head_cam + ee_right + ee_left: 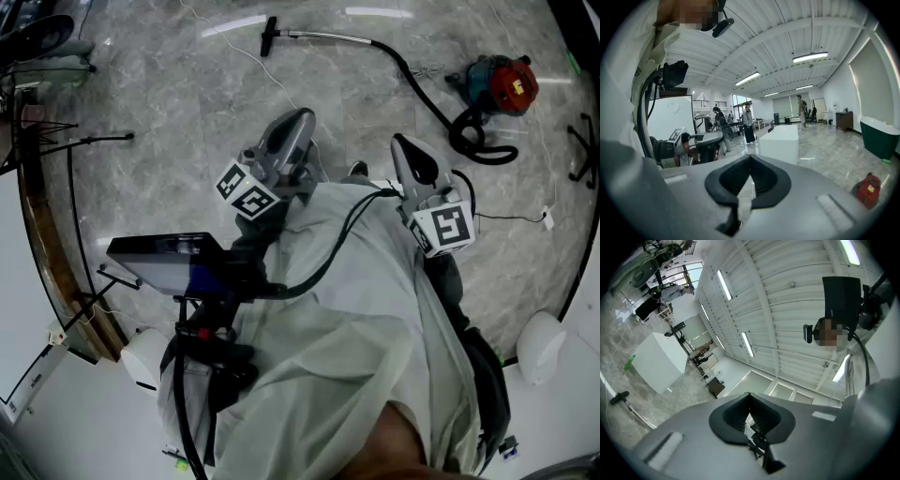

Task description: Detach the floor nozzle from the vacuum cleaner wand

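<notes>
While both claws sit pressed together with nothing between them, left gripper (302, 120) and right gripper (403, 145) are held out over grey marbled floor (169, 94). Floor nozzle (269, 36) lies far ahead, joined to its wand (323, 36), well apart from both. Black hose (422, 94) runs right to red-and-teal vacuum canister (502, 82); its yellow label is too small to read. Marker cubes (246, 192) show black-and-white squares. White ribbed ceiling (787, 28), strip lights (810, 56).

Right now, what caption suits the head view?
Left gripper and right gripper, both shut and empty; vacuum cleaner, wand and floor nozzle lie ahead.
</notes>
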Action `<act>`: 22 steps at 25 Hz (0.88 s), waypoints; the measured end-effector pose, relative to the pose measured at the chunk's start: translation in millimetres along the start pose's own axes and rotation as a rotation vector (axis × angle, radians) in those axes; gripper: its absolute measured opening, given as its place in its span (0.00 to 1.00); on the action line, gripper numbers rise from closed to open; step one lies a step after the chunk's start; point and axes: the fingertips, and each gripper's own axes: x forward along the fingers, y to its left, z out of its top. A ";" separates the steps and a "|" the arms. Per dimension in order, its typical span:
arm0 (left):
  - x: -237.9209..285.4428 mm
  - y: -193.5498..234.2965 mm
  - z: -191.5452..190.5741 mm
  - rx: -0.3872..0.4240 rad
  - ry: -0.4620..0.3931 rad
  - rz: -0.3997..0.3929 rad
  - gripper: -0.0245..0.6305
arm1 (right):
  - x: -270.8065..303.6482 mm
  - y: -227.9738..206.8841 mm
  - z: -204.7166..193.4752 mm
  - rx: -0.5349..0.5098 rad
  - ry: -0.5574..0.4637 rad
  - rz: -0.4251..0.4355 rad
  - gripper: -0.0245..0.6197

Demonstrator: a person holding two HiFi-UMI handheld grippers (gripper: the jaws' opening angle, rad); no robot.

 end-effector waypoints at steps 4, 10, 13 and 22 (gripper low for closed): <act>3.6 0.8 -2.3 0.001 0.007 -0.009 0.02 | 2.4 0.3 -1.7 -0.002 -0.001 -0.006 0.04; 4.5 1.2 -3.3 -0.004 0.014 -0.010 0.02 | 3.3 -0.1 -4.2 -0.002 0.005 -0.008 0.04; 4.1 1.4 -3.6 -0.009 0.013 -0.009 0.02 | 2.8 -0.7 -5.9 0.002 0.012 -0.012 0.04; -2.9 1.5 -9.0 -0.011 0.016 0.018 0.02 | 3.0 -4.4 -14.8 0.018 0.034 -0.024 0.04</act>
